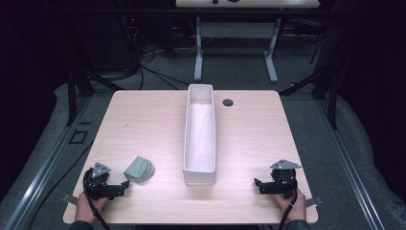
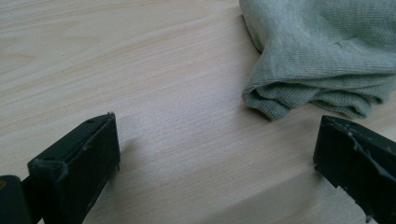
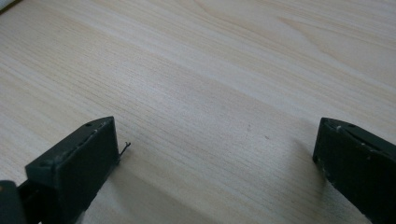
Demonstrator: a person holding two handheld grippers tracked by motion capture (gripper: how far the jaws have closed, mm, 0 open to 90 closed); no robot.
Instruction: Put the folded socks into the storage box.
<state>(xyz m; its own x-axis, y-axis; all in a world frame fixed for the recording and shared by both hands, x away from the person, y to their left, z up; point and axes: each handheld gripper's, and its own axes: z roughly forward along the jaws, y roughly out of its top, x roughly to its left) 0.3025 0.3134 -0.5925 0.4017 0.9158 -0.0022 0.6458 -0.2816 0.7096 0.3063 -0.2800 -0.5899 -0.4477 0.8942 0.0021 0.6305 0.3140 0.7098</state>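
Left hand-held gripper (image 1: 125, 184) jaws spread wide, empty, just beside folded grey-green cloth (image 1: 139, 169) on bench (image 1: 143, 120), right hand-held gripper (image 1: 257, 184) likewise agape over bare wood, long white bin (image 1: 199, 167) between them

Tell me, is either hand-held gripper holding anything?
No. The left hand-held gripper is open just short of the folded green cloth; the right hand-held gripper is open over bare table.

It looks like a lab: a wooden table (image 1: 143, 120) on a dark floor, loose cables (image 1: 143, 57), and another desk (image 1: 239, 28) behind.
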